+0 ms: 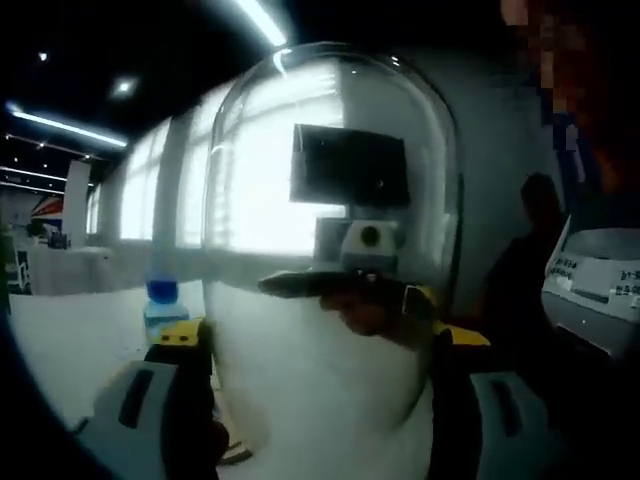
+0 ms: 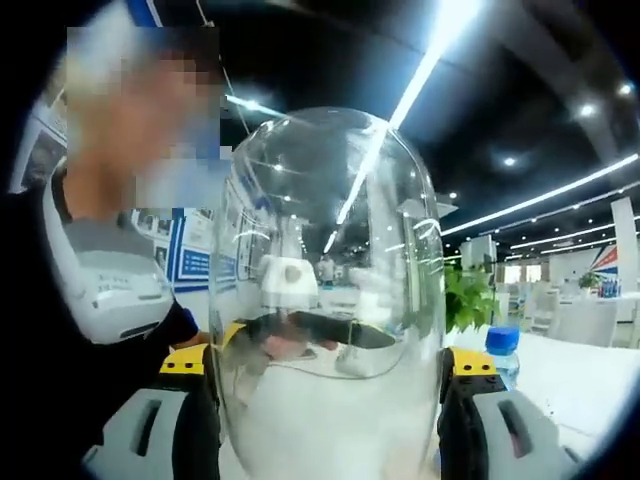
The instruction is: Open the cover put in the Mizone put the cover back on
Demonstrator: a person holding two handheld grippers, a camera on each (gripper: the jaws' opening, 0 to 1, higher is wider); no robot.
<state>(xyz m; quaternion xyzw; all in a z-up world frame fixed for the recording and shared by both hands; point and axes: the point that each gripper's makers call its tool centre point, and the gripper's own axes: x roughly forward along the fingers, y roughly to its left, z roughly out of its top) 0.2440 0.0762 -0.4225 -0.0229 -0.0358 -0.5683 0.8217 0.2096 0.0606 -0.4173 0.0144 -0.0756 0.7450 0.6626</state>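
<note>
A tall clear dome cover (image 1: pixel 330 150) stands upright between the jaws of my left gripper (image 1: pixel 325 340), which is shut on its sides. My right gripper (image 2: pixel 330 365) is shut on the same cover (image 2: pixel 330 200) from the opposite side. Through the glass I see the right gripper (image 1: pixel 360 285) facing me, and in the right gripper view the left gripper (image 2: pixel 300 330). The Mizone bottle (image 1: pixel 160 300), pale with a blue cap, stands on the white table (image 1: pixel 70 340) just left of the cover. In the right gripper view the bottle (image 2: pixel 503 350) is to the cover's right.
A person in a dark top (image 2: pixel 60 330) stands close on the left of the right gripper view. A white machine (image 1: pixel 600 290) sits at the right, and a green plant (image 2: pixel 470 300) stands behind the bottle. Bright windows (image 1: pixel 140 190) lie behind the table.
</note>
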